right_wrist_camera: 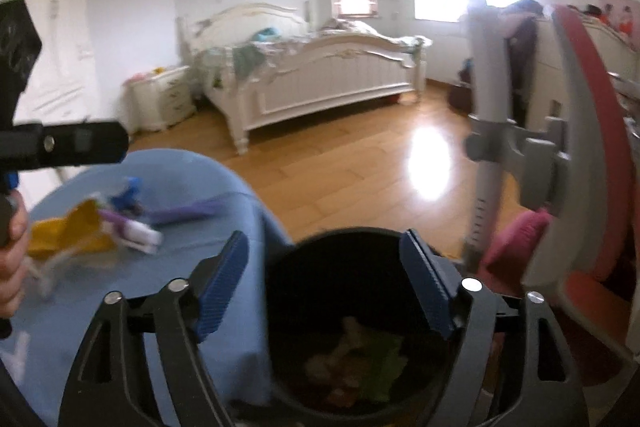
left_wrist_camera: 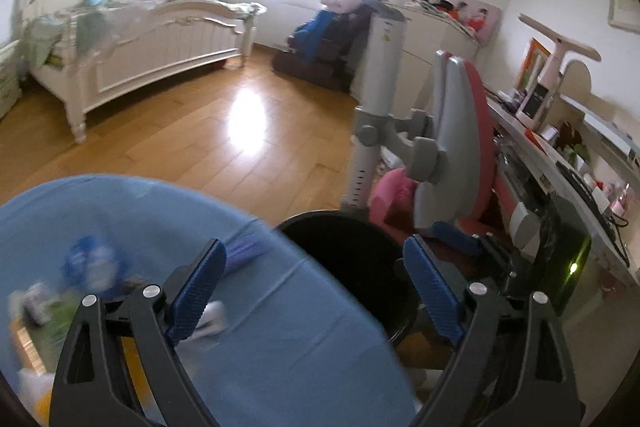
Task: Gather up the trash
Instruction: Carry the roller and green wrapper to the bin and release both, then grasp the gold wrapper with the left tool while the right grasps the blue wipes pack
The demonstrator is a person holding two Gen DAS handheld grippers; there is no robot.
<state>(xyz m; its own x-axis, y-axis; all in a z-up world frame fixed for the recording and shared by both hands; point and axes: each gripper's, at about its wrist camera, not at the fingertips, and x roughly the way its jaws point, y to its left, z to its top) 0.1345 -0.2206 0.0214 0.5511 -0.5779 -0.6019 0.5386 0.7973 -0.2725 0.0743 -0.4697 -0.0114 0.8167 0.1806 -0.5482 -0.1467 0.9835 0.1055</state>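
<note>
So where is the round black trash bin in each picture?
Left wrist view: the round black trash bin sits low in the middle, beside the blue-covered table, its inside dark.
Right wrist view: the bin is at the bottom centre, with trash visible inside.
Shared landmark: the white wooden bed by the far wall, upper left in the first, centre in the second.

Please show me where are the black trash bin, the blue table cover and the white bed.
black trash bin (right_wrist_camera: 280, 291): right wrist view, inner wall.
blue table cover (left_wrist_camera: 280, 327): left wrist view, bare cloth.
white bed (right_wrist_camera: 332, 87): right wrist view, footboard.
</note>
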